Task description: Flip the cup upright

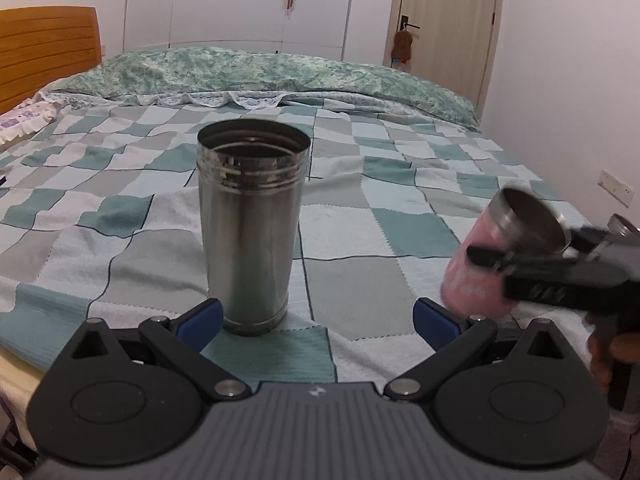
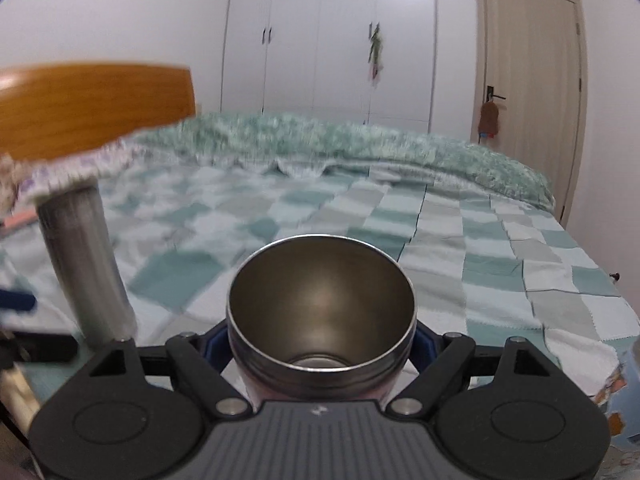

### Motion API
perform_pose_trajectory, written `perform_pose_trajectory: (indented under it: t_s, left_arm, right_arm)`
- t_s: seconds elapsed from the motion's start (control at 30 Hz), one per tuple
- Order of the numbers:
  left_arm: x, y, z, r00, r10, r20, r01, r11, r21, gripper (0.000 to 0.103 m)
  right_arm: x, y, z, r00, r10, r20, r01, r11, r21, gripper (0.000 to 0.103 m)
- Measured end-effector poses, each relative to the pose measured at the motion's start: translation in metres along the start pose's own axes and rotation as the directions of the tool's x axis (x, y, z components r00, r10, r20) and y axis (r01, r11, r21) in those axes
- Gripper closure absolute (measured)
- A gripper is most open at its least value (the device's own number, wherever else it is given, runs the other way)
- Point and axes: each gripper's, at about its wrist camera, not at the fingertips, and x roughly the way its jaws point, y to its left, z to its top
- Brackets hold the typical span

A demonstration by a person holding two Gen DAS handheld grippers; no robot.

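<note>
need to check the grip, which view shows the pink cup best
The left wrist view: it shows the pink cup from outside, tilted, clamped in the right gripper, though blurred. The right wrist view looks only into its steel mouth, with barely any pink wall visible.

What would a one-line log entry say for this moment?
left gripper: open, empty | steel cup: upright on bed | right gripper: shut on pink cup, tilted, mouth up | flip: under way

Steel tumbler upright between left gripper fingers; checked blanket beyond bare.
</note>
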Motion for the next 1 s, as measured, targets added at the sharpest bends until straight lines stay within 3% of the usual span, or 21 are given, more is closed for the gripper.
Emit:
perform_pose_trajectory:
  t_s: [0.03, 0.17, 0.2, 0.23, 0.27, 0.47, 0.63, 0.77, 1.0]
  left_arm:
    - [0.001, 0.0, -0.001, 1.0, 0.003, -0.003, -0.003, 1.0, -0.002, 0.0]
    - [0.001, -0.001, -0.002, 1.0, 0.015, -0.004, -0.015, 1.0, 0.001, 0.0]
    - [-0.001, -0.002, -0.002, 1.0, 0.016, 0.001, -0.016, 1.0, 0.002, 0.0]
    - [-0.004, -0.003, -0.002, 1.0, 0.017, 0.005, -0.017, 1.0, 0.003, 0.0]
    - [-0.007, -0.004, -0.002, 1.0, 0.015, 0.016, -0.015, 1.0, 0.005, 0.0]
    - [-0.033, -0.016, -0.008, 0.994, -0.044, 0.101, 0.042, 0.999, 0.024, 0.0]
    - [-0.061, -0.036, -0.025, 0.973, -0.076, 0.217, 0.07, 0.997, 0.036, 0.0]
    - [-0.075, -0.05, -0.044, 0.956, -0.072, 0.283, 0.062, 0.997, 0.041, 0.0]
    - [-0.08, -0.069, -0.088, 0.928, -0.012, 0.373, 0.0, 0.999, 0.032, 0.0]
  right_arm:
    - [0.0, 0.002, -0.003, 0.999, -0.002, 0.035, 0.003, 1.0, -0.021, 0.019]
    - [0.0, -0.002, 0.003, 1.0, 0.009, 0.003, -0.009, 1.0, 0.011, 0.017]
    - [-0.001, -0.004, 0.003, 1.0, 0.024, -0.004, -0.024, 1.0, 0.017, 0.014]
    - [-0.004, -0.006, 0.003, 0.999, 0.034, -0.008, -0.034, 0.999, 0.028, 0.004]
    - [-0.01, -0.007, 0.001, 0.999, 0.036, 0.006, -0.036, 0.999, 0.037, 0.0]
    - [-0.072, -0.015, -0.02, 0.985, 0.047, 0.165, -0.049, 0.999, 0.011, 0.0]
    - [-0.132, -0.027, -0.05, 0.95, 0.001, 0.312, 0.005, 1.0, -0.017, 0.0]
    - [-0.171, -0.037, -0.078, 0.925, -0.043, 0.378, 0.068, 0.996, -0.052, 0.0]
    - [-0.203, -0.055, -0.12, 0.922, -0.091, 0.377, 0.102, 0.995, -0.009, 0.0]
